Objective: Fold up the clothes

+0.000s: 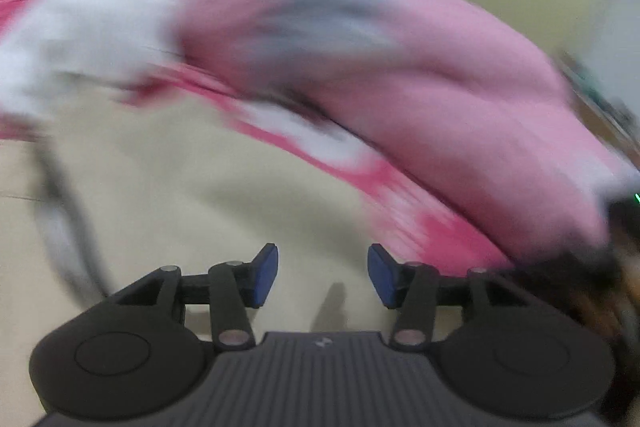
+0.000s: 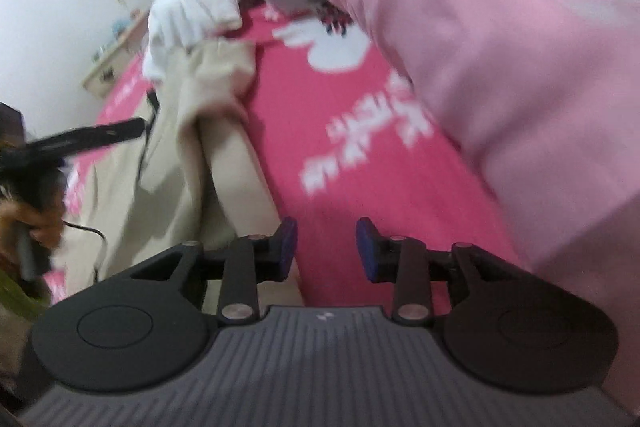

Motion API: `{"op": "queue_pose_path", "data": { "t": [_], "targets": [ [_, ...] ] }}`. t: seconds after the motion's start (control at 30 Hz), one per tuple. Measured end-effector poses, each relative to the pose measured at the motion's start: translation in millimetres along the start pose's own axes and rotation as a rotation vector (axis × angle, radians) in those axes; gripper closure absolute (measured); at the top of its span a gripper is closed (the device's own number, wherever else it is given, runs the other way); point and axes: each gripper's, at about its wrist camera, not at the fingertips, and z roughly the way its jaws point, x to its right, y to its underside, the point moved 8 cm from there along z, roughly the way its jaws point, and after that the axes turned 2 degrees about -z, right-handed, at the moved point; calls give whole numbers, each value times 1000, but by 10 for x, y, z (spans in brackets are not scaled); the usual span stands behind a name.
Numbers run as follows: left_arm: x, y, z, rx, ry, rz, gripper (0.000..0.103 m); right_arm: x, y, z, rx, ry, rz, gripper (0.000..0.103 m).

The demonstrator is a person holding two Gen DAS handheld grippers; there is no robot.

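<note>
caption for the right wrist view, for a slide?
Right gripper open and empty above the hot-pink printed bedsheet, beige garment at left, pale pink garment at right.

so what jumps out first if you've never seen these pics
The hot-pink sheet with white print fills the middle of the right wrist view. A pale pink garment is heaped over its right side, and a beige garment lies crumpled on its left. Low in each view a gripper stands open and empty: the left gripper over beige cloth, the right gripper over the sheet.
</note>
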Motion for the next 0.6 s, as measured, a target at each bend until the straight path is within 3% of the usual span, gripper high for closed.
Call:
{"op": "queue_pose_path", "data": {
  "t": [0.13,0.2,0.33,0.43,0.5,0.53,0.6],
  "targets": [
    [686,550,248,-171,61,246,46,-54,210,19,-56,9,-36,64],
    [891,779,347,-232,28,349,45,-83,271,22,-62,7,-46,64],
    [964,1000,390,-248,-49,390,45,-92,303,-14,-43,15,-25,64],
    [937,1047,401,-236,-109,407,56,-73,390,39,-57,10,1,65],
    [949,1042,401,-217,-149,420,70,-71,431,89,-62,19,-2,66],
    [962,1037,396,-208,-164,428,74,-80,438,98,-57,24,-13,71],
    [973,1044,379,-193,-188,449,89,-109,437,121,-53,30,-27,94]
  ]
}}
